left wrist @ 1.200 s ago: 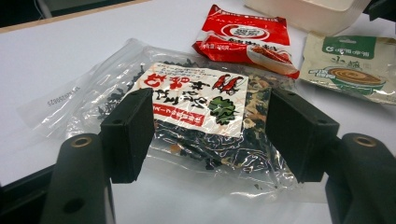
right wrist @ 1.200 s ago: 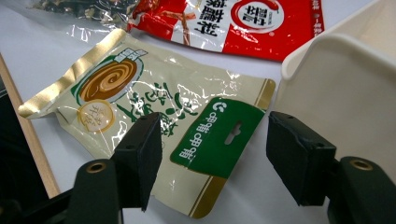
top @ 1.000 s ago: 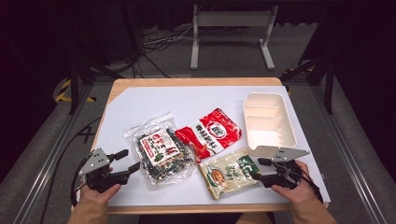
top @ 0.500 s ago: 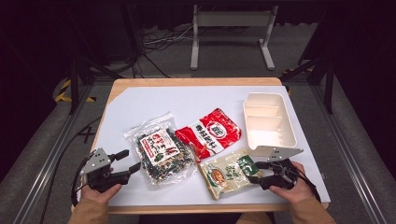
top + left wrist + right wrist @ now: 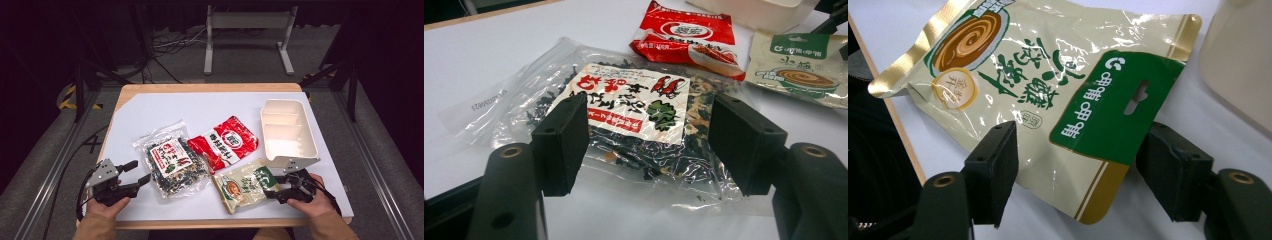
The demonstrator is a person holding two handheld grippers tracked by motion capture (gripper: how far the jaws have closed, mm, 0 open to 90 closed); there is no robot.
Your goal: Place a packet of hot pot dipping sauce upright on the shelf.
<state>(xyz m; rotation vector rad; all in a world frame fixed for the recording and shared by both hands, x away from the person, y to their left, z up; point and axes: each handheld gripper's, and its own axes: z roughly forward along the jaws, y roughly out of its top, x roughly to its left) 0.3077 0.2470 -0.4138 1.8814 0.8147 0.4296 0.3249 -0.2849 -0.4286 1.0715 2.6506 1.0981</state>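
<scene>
A beige and green snack packet [image 5: 245, 184] [image 5: 1048, 80] lies flat near the table's front edge. My right gripper [image 5: 273, 186] [image 5: 1078, 170] is open, its jaws standing on either side of the packet's green-topped end, low over the table. A clear bag of dark dried seaweed with a red and white label [image 5: 172, 165] [image 5: 634, 115] lies left of centre. My left gripper [image 5: 137, 173] [image 5: 649, 145] is open just at the bag's near-left edge, nothing between its jaws. A red packet [image 5: 225, 142] [image 5: 689, 35] lies between the two bags, farther back.
A white divided tray [image 5: 287, 132] stands at the right, just behind my right gripper. The white table top [image 5: 165, 110] has bare room at the back and left. The wooden front edge [image 5: 200, 223] is close under both hands.
My right gripper has slid left and dropped toward the beige packet, so its jaws now straddle the packet's end. The left gripper has stayed put.
</scene>
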